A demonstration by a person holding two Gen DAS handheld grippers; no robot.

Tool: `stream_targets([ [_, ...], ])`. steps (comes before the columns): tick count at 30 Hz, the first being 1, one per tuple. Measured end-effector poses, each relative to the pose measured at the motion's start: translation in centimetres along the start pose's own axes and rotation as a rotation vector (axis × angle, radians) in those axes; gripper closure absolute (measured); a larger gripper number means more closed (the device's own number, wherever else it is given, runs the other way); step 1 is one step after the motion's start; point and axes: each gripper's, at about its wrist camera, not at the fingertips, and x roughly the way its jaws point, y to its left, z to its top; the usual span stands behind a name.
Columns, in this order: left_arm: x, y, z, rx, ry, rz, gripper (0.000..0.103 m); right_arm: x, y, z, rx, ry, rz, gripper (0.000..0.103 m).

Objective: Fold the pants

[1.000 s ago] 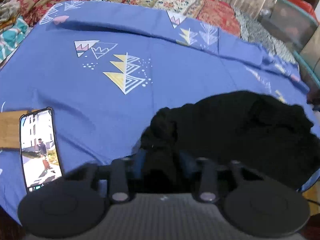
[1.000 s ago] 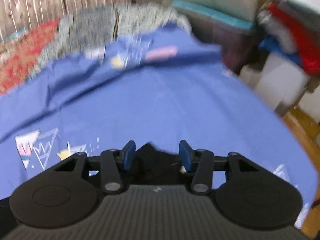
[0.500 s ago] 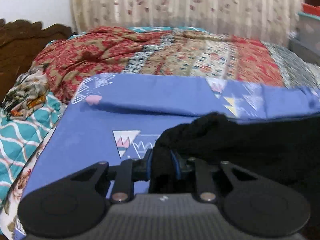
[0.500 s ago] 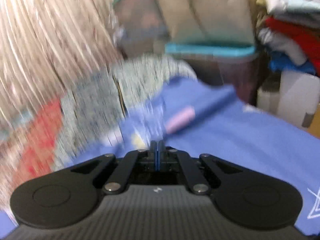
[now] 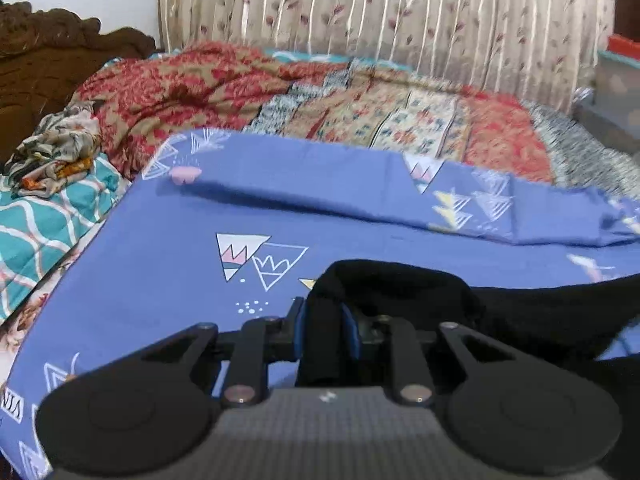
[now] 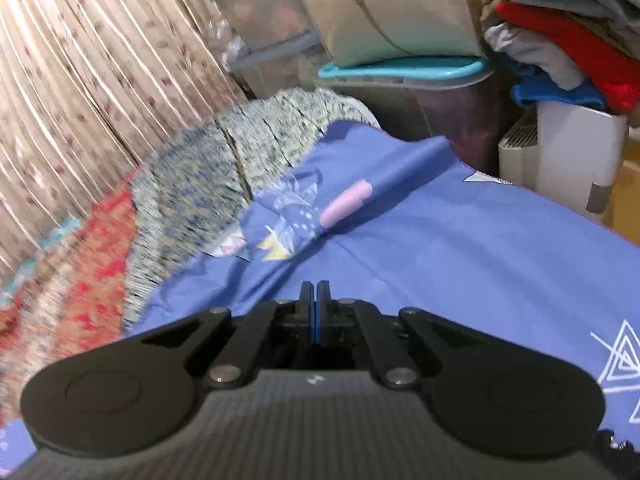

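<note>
The black pants (image 5: 400,284) lie on a blue patterned bed sheet (image 5: 160,280). One bunched end of them is lifted. My left gripper (image 5: 324,312) is shut on that bunch, with a thick fold of black cloth between its blue pads. From there the pants' upper edge runs taut up to the right edge of the left wrist view. My right gripper (image 6: 315,292) hangs above the sheet (image 6: 460,248) with its fingers pressed together. No cloth shows at their tips. A scrap of black cloth (image 6: 612,444) shows under its body at the lower right.
A red and beige quilt (image 5: 320,96) covers the far half of the bed, in front of a striped curtain (image 5: 400,20). A carved wooden headboard (image 5: 48,60) and teal bedding (image 5: 48,224) are at the left. Storage bins (image 6: 400,68), piled clothes (image 6: 560,40) and a white appliance (image 6: 560,152) stand past the bed's right side.
Both grippers rose and tipped upward. The right jaws closed from open around black cloth, and that gripper rolled. The left one lifted its bunch of pants. The phone left the left view.
</note>
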Motion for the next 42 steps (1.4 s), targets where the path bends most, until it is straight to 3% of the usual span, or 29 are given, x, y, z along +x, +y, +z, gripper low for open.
stream_targets([
  [3,-3.8,1.2,-1.8,-0.026,-0.033,-0.036,0.084,-4.8,-2.5,0.7,0.016,-0.056,0.067,0.100],
  [7,-7.6,2.8,-6.5,-0.076,-0.015,-0.085,0.084,-11.7,-9.7,-0.4,0.074,-0.108,0.084,0.100],
  [10,-8.5,2.7,-12.1,-0.078,0.094,-0.129,0.080,-14.2,-15.6,-3.7,0.050,-0.081,-0.038,0.096],
  [11,-8.3,2.4,-13.7,-0.060,0.148,-0.130,0.073,-14.3,-17.4,-5.0,0.032,-0.059,-0.130,0.090],
  [12,-7.9,2.0,-15.2,-0.043,0.200,-0.128,0.069,-14.1,-19.2,-6.2,0.030,-0.026,-0.230,0.073],
  [13,-7.6,1.9,-16.7,-0.036,0.245,-0.127,0.069,-13.9,-20.9,-7.2,0.047,0.008,-0.303,0.062],
  [14,-7.6,2.2,-17.8,-0.049,0.277,-0.136,0.068,-14.1,-22.5,-8.0,0.087,0.023,-0.365,0.058],
  [16,-7.9,3.7,-18.7,-0.129,0.313,-0.162,0.066,-15.1,-24.2,-9.3,0.174,-0.002,-0.383,0.058],
  [17,-8.3,4.8,-18.8,-0.192,0.305,-0.171,0.058,-15.5,-24.2,-9.6,0.193,-0.014,-0.363,0.058],
  [21,-9.4,9.0,-17.7,-0.413,0.211,-0.179,0.027,-15.3,-19.3,-10.5,0.058,-0.018,-0.250,0.058],
  [26,-6.8,9.4,-16.4,-0.525,0.194,-0.274,0.008,-12.7,-7.6,-15.3,-0.197,0.127,0.039,0.058],
  [32,-1.0,6.7,-17.5,-0.606,0.314,-0.400,0.003,-12.1,4.5,-26.1,-0.476,0.363,0.335,0.058],
  [34,-0.3,4.9,-18.1,-0.629,0.306,-0.443,0.009,-12.4,7.6,-29.7,-0.555,0.434,0.422,0.058],
  [35,-0.3,3.8,-18.0,-0.598,0.292,-0.454,0.041,-12.4,8.9,-31.5,-0.592,0.465,0.451,0.058],
  [36,-0.4,2.8,-17.5,-0.545,0.284,-0.414,0.071,-12.2,10.1,-33.1,-0.627,0.497,0.466,0.058],
  [37,-0.8,1.8,-17.1,-0.477,0.264,-0.357,0.084,-11.9,11.1,-34.6,-0.656,0.526,0.469,0.058],
  [38,-1.8,0.7,-16.4,-0.392,0.223,-0.304,0.088,-11.6,11.8,-35.9,-0.676,0.555,0.463,0.058],
  [40,-5.8,-2.1,-15.3,-0.141,0.049,-0.156,0.088,-10.7,12.5,-38.1,-0.714,0.607,0.431,0.058],
  [42,-8.7,-4.6,-15.8,0.086,-0.082,-0.057,0.086,-11.1,12.7,-38.9,-0.760,0.559,0.429,0.056],
])
